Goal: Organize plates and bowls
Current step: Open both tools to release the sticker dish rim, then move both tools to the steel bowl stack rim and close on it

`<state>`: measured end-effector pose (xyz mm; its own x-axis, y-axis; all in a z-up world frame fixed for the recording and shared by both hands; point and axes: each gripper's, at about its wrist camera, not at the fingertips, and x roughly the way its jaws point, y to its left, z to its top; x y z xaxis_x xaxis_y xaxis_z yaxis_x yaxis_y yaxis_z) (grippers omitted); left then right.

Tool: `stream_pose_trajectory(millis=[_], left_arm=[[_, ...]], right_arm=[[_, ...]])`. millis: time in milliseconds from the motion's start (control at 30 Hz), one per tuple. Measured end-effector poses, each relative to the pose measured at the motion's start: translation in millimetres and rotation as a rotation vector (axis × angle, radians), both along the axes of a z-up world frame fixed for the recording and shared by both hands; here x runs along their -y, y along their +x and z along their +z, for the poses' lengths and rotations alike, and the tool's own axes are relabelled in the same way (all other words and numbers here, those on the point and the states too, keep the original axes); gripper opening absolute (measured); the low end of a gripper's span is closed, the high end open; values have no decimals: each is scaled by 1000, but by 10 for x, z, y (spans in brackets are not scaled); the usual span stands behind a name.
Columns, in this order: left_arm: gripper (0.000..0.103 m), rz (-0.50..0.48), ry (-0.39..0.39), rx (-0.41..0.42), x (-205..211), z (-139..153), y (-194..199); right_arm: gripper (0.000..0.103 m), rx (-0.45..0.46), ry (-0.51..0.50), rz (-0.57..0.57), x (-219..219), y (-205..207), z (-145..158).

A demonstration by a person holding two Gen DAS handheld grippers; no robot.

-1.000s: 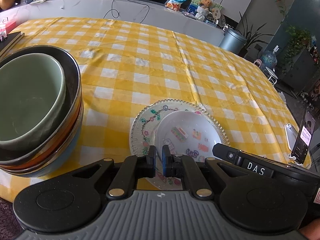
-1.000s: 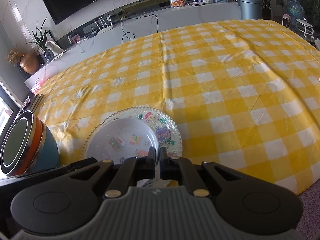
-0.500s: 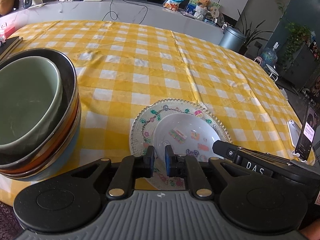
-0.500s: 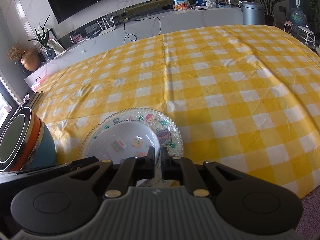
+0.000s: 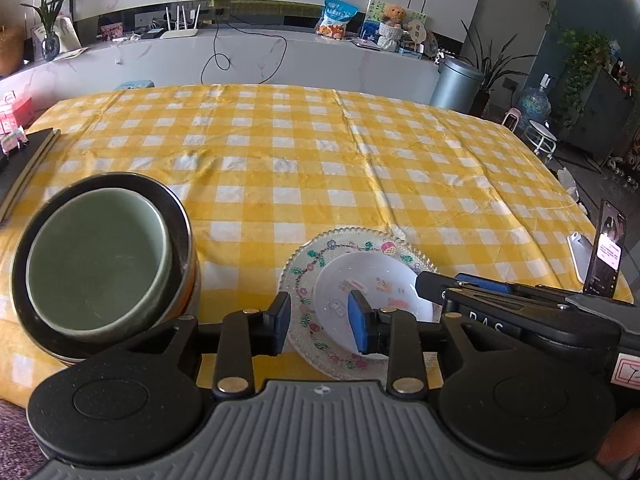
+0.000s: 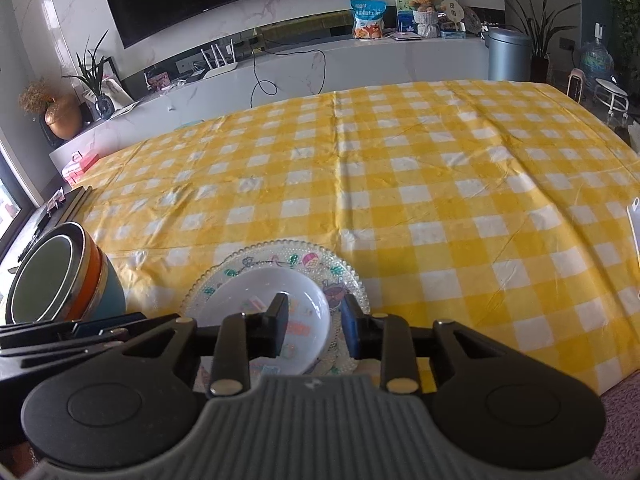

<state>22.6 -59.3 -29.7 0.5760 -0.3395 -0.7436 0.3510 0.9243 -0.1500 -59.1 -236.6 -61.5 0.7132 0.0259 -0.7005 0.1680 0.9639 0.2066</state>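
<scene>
A clear glass plate point(image 5: 360, 246) point(image 6: 280, 254) with a floral rim lies on the yellow checked tablecloth, and a small white dish point(image 5: 372, 286) point(image 6: 260, 300) with stickers rests in it. My left gripper point(image 5: 320, 320) hovers over the plate's near left edge, jaws opening, pads touching nothing. My right gripper point(image 6: 314, 322) hovers over the near right edge, jaws also opening, and the white dish's rim shows in the gap untouched. To the left stands a stack of bowls point(image 5: 100, 268) point(image 6: 52, 276), a green one nested on top.
A phone point(image 5: 608, 256) stands upright at the table's right edge. A dark flat board point(image 5: 24, 160) lies at the far left. The table's front edge runs just under both grippers. Behind the table is a long white counter point(image 5: 280, 56).
Both grippers' jaws went from shut to parted. Both grippers rose a little, so more of the room shows. The glass plate and white dish stay on the table.
</scene>
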Motion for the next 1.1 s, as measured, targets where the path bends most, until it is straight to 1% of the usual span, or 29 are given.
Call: stream_pose_trajectory(millis=[100,167,200,300,400,467,533,567,600,633,667,767,867,967,1100], left_arm=[[37,8,3,0,-93,105,0],[37,16,-1,9,-163,177,-6],[38,19,-5,14,-197,207,-10],[41,35,-24,32,-330,313,-16],[44,78,-31,60,-484,415,-17],[50,122,-36,78,-616,483,-11],[52,164,-53,91,-762,538,-2],[56,182,-60,96,-829,560,2],[59,204,-67,104,-914,582,10],[65,227,-69,111,-991,596,18],[70,249,-67,117,-1052,600,25],[75,321,-75,124,-1269,574,58],[76,385,-92,100,-1468,510,91],[78,423,-111,71,-1603,431,120],[78,455,-182,1,-1768,290,146]], right_arm=[[38,1,-5,15,-67,-5,84],[41,0,-1,35,-128,-4,133],[44,1,1,46,-170,-5,163],[50,13,6,79,-290,-8,249],[61,49,15,119,-413,-23,350],[68,73,9,137,-508,-33,419],[77,94,-5,141,-597,-39,478],[78,100,-13,129,-637,-42,502],[87,104,-26,99,-681,-41,529],[91,113,-37,76,-719,-44,547],[91,123,-45,67,-757,-41,563],[91,111,-38,104,-892,16,577],[91,101,-10,116,-1010,70,570],[90,78,15,143,-1127,128,539],[90,29,87,161,-1238,225,476]])
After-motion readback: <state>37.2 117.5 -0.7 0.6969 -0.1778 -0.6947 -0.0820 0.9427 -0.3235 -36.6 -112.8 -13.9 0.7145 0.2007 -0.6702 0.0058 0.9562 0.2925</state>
